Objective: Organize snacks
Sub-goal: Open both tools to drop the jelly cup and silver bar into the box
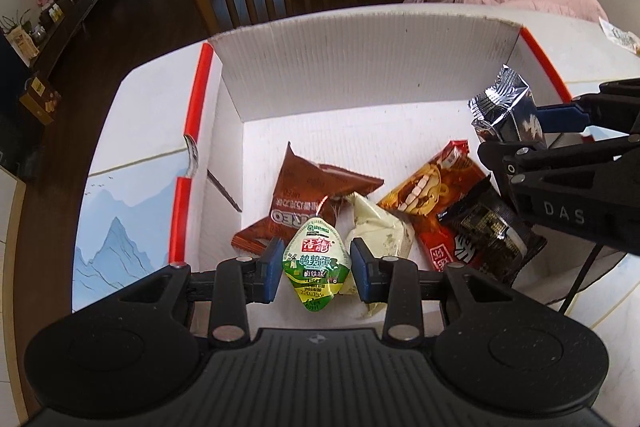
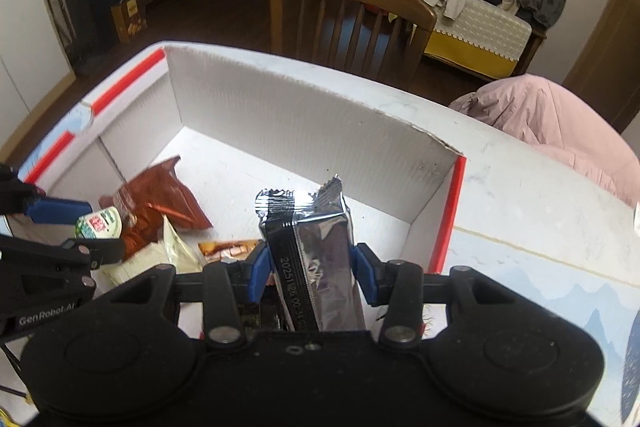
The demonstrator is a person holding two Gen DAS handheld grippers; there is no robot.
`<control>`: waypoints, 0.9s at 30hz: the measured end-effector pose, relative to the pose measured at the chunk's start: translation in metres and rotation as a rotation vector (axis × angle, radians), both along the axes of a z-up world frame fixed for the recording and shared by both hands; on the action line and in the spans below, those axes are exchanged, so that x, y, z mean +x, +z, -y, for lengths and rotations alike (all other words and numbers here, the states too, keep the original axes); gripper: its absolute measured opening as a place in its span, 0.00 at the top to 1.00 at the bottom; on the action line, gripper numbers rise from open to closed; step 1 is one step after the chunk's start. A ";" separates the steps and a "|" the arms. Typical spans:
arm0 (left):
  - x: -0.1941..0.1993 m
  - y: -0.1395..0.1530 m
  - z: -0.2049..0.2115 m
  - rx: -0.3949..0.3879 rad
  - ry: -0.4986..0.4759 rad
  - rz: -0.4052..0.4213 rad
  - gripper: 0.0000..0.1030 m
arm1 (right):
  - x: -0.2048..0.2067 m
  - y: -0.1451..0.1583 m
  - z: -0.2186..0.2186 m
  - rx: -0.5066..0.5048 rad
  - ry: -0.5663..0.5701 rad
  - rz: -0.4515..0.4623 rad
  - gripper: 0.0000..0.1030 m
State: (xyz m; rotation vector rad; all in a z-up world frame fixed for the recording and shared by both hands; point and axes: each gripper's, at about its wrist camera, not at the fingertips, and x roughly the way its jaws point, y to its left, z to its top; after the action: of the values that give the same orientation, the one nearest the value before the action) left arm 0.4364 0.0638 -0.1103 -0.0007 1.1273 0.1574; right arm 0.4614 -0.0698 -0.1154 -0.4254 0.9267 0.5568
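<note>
- Two grippers are working over one white cardboard box (image 1: 360, 67) with red edges, which is sitting on a white table (image 1: 132, 115).
- The left gripper (image 1: 316, 265) is clenching one small green and white egg pack (image 1: 316, 263) between its blue pads, holding it above the near part of the box.
- The right gripper (image 2: 312, 267) is grasping one silver foil pack (image 2: 316, 255), which is standing upright, crimped end up, with a printed date running along its dark seam.
- Five snacks are lying on the box floor, bunched toward its near side: one brown Oreo bag (image 1: 308, 195), one cream pack (image 1: 380, 227) just beside it, one orange pack (image 1: 432, 187), one red pack (image 1: 444, 251) and one black pack (image 1: 492, 231) overlapping the red one.
- One more wrapper (image 1: 620, 37) is lying on the table outside the box, at the far right.
- One wooden chair (image 2: 344, 15) is standing beyond the table, and one pink cover (image 2: 560, 123) is bulging at the table's far right side.
</note>
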 end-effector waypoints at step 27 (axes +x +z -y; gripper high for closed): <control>-0.030 0.025 -0.012 -0.079 0.050 0.078 0.61 | -0.019 0.027 0.016 0.053 0.008 0.014 0.56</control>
State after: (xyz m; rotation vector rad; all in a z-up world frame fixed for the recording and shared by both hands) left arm 0.4066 0.0762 -0.0852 -0.1046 1.0556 0.1564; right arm 0.4422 -0.0858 -0.0886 -0.3852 0.8954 0.5836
